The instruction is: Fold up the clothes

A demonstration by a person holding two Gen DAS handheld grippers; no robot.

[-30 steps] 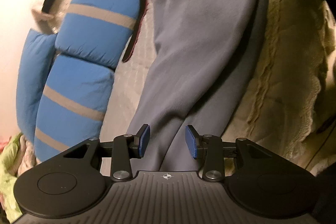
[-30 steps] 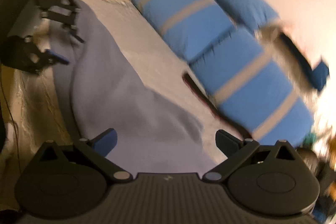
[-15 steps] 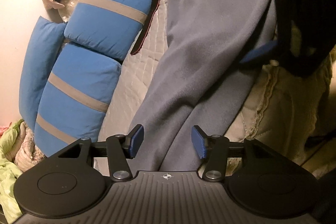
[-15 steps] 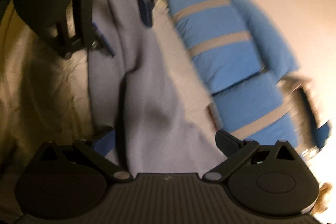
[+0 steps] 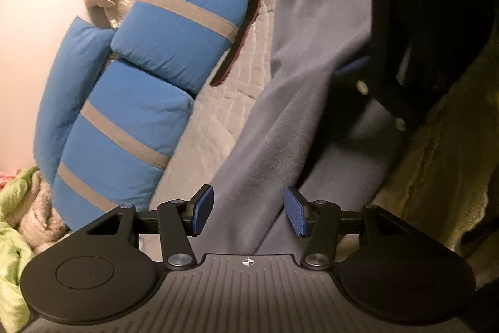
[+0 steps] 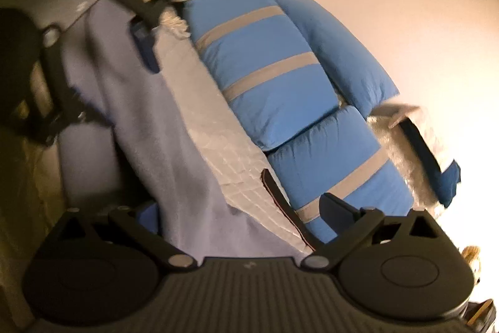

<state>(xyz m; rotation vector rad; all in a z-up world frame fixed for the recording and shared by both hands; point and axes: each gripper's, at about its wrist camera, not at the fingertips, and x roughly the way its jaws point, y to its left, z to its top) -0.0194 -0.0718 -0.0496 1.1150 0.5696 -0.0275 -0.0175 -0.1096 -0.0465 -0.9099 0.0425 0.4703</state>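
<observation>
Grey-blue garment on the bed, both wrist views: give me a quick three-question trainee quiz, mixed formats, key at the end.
1. True or false: the left gripper has its pads clamped on the grey-blue garment.
2. Multiple choice: what lies directly beside the garment, between it and the blue pillows? A) a wooden floor B) a pale quilted cover C) a laundry basket
3. Fill in: in the right wrist view, the right gripper has its jaws spread ____, with the garment's fabric running between them.

Key: 1 false, the pads stand apart with fabric between them, not pressed. 2 B. 3 wide.
</observation>
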